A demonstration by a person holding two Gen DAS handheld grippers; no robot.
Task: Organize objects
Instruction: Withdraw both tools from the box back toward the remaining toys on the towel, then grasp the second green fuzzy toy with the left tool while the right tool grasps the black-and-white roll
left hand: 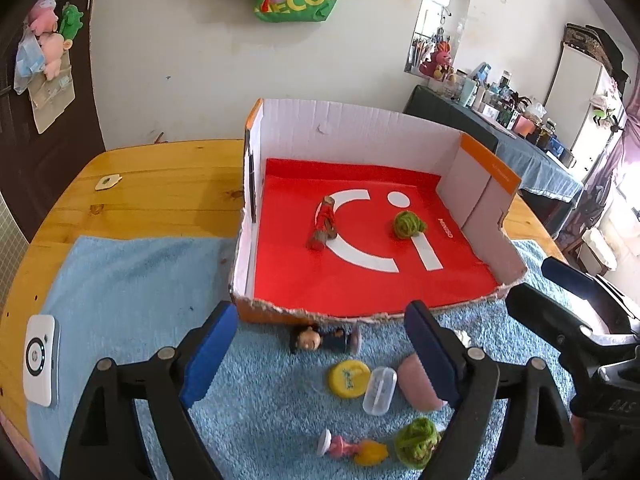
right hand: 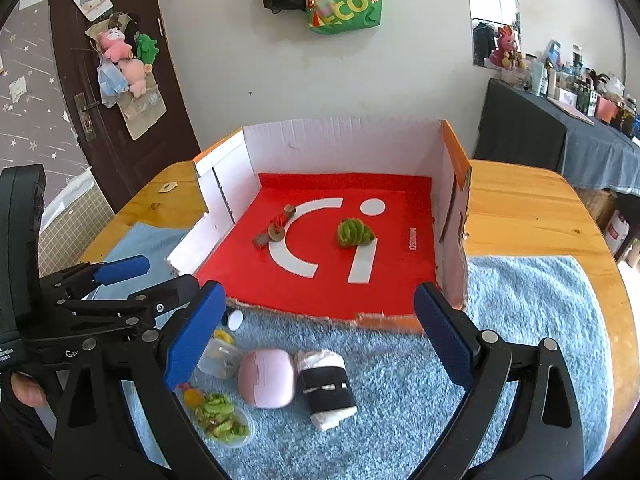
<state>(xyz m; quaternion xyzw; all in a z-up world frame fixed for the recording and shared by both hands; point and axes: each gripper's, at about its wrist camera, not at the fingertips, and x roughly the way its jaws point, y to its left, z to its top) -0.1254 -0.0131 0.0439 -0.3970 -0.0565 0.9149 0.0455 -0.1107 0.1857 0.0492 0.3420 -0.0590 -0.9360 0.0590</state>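
Note:
An open cardboard box [left hand: 332, 128] with a red floor holds a wood-and-red toy [left hand: 322, 224] and a green yarn ball [left hand: 409, 224]. In front of it on the blue towel [left hand: 140, 280] lie a small figurine [left hand: 320, 340], a yellow cap [left hand: 349, 377], a clear capsule [left hand: 380, 390], a pink case [right hand: 266, 378], a black-and-white roll [right hand: 326, 388] and a second green yarn ball [left hand: 418, 442]. My left gripper [left hand: 322, 356] hangs open above the figurine and cap. My right gripper [right hand: 318, 332] is open above the roll, touching nothing.
A white device [left hand: 40, 360] sits at the towel's left edge on the wooden table [left hand: 160, 184], with a small tag [left hand: 107, 182] further back. A pink-and-yellow figure [left hand: 352, 450] lies near the front. The two grippers are close side by side.

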